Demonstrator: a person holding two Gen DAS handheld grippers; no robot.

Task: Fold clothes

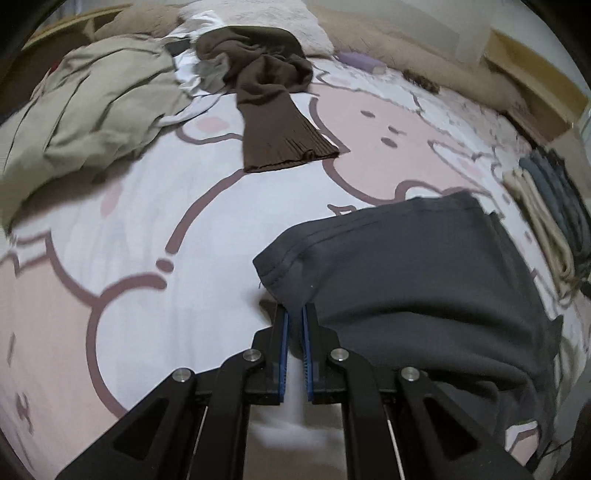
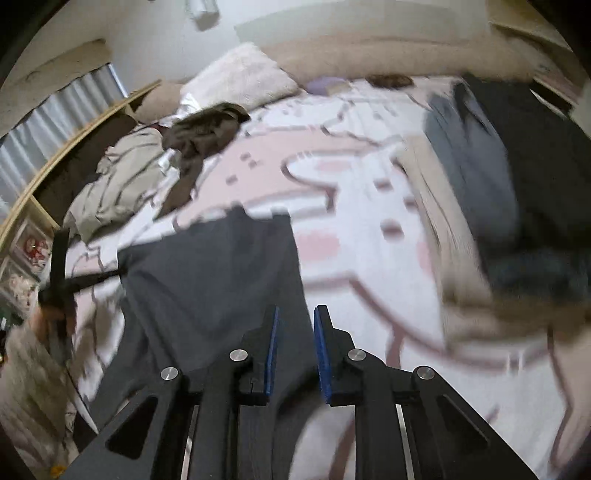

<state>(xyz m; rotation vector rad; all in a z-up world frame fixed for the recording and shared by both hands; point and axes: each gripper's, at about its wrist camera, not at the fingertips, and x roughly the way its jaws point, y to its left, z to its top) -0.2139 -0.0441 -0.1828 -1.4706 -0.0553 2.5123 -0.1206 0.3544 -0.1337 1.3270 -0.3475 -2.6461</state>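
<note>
A dark grey garment (image 1: 406, 280) lies folded on the cartoon-print bedsheet (image 1: 147, 221). My left gripper (image 1: 294, 314) is shut on its near left hemmed corner. In the right wrist view the same grey garment (image 2: 207, 280) lies to the left, and my right gripper (image 2: 295, 314) hovers over its right edge, jaws a little apart with nothing between them. The left gripper (image 2: 59, 280) shows at the far left of that view, blurred.
A brown knit garment (image 1: 273, 107) and a beige garment (image 1: 92, 107) lie crumpled at the far left of the bed. A stack of folded clothes (image 1: 546, 214) sits at the right edge; it also shows in the right wrist view (image 2: 498, 192). Pillows (image 1: 258, 22) line the headboard.
</note>
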